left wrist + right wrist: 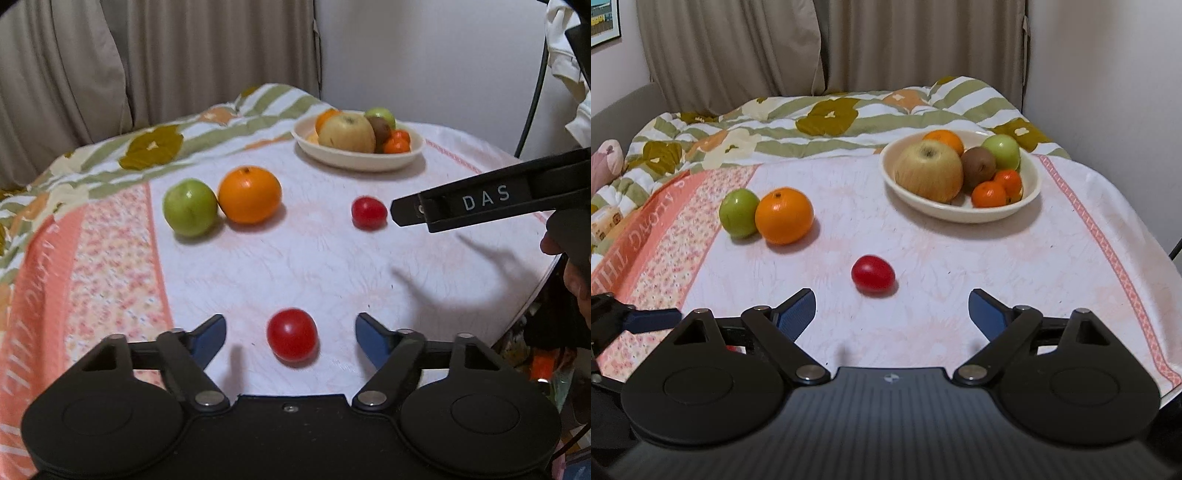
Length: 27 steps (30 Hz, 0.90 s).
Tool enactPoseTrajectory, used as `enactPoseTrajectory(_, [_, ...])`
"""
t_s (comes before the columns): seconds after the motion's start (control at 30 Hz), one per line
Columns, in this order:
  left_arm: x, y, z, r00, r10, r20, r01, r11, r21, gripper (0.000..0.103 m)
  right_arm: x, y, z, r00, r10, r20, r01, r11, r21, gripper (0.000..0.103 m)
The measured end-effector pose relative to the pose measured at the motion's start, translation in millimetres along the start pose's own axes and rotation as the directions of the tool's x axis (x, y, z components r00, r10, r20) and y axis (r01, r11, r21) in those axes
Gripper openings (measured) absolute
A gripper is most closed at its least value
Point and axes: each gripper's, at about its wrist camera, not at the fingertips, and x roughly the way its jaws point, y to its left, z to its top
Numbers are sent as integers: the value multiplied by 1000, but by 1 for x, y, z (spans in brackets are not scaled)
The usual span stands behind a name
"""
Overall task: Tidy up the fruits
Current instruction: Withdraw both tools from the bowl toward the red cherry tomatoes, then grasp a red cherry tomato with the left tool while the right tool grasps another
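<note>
My left gripper is open, its blue fingers on either side of a red tomato on the table. My right gripper is open and empty, just short of a second red tomato, which also shows in the left wrist view. A green apple and an orange touch each other farther back; they show in the right wrist view too, the apple left of the orange. A cream bowl holds several fruits.
The table carries a white and pink cloth. A flowered quilt lies behind it, then curtains and a wall. The right gripper's body crosses the right side of the left wrist view. The table's right edge drops off.
</note>
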Motion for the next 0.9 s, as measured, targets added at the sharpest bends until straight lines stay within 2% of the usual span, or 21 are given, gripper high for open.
enactPoseTrajectory(0.27, [12,5,-4,999,-9,-43,8,1000,-26,51,10,7,-4,1000,7,-10,-7,1000,-23,103])
enactPoseTrajectory(0.33, [12,6,-3,999,-8,-41,7,1000,-30,45,12,9,-4,1000,8,-11,-8,1000,-28,103])
enactPoseTrajectory(0.37, [12,6,-3,999,-11,-40,10,1000,-26,37,14,9,-4,1000,9,-12,-9,1000,-30,103])
enactPoseTrajectory(0.4, [12,6,-2,999,-13,-40,12,1000,-21,35,16,10,-4,1000,9,-14,-10,999,-32,103])
enactPoseTrajectory(0.53, [12,7,-1,999,-17,-42,16,1000,-21,35,26,14,-4,999,15,-30,-16,998,-54,93])
enactPoseTrajectory(0.63, [11,8,-2,999,-13,-45,12,1000,-25,35,34,17,-3,999,20,-37,-22,997,-67,91])
enactPoseTrajectory(0.73, [10,11,-2,999,-7,-49,5,999,-38,35,43,19,-1,999,24,-43,-27,997,-77,79])
enactPoseTrajectory(0.9, [10,13,-2,999,6,-51,-8,999,-47,35,60,19,2,998,20,-56,-23,998,-55,75])
